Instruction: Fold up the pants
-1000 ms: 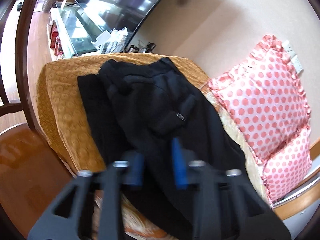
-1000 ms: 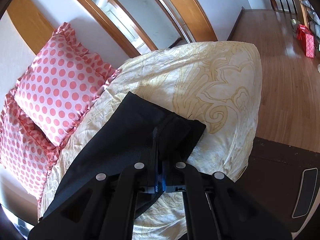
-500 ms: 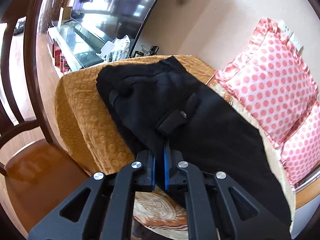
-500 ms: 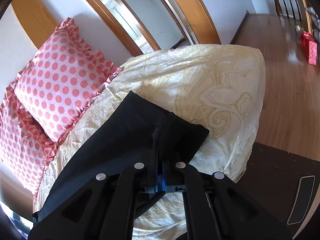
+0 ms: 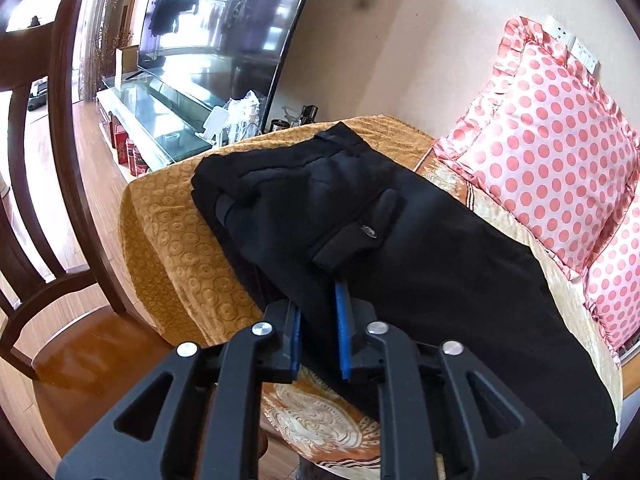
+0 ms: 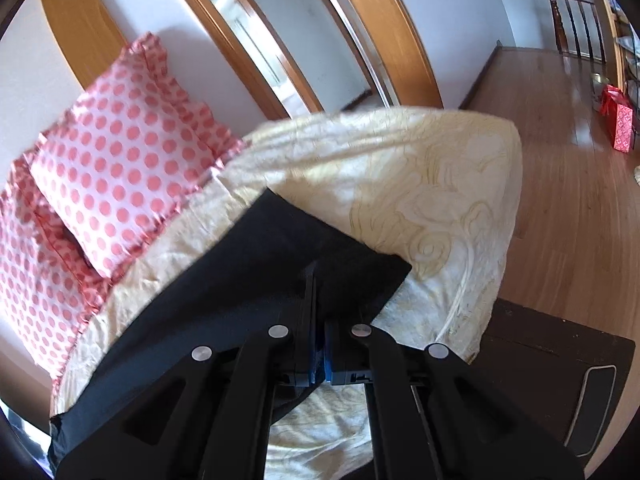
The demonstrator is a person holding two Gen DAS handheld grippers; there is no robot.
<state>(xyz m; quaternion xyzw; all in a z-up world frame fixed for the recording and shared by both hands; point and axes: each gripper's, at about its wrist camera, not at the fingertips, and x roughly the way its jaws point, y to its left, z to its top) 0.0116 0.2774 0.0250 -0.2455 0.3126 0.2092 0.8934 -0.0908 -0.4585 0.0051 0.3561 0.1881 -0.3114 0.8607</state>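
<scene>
**Pants held at both ends over the bed**

Pants [image 5: 420, 248], black, lie lengthwise across the bed [image 6: 440, 184], waist end on an orange-brown patterned cover [image 5: 172, 232] and leg end on a cream patterned cover. Left hand-held gripper [image 5: 320, 320] sits at the near edge of the waist section, just below the flapped back pocket [image 5: 356, 232]; its jaws have just been opening slightly, a fold of black cloth stands between the blue pads and the pads remain against it. Right hand-held gripper [image 6: 318, 312] is pressed together, pinching the leg hem at its near corner, cloth bunched upward at the pinch. Two pink polka-dot pillows [image 5: 560, 152] stand against the wall just beyond the pants
</scene>
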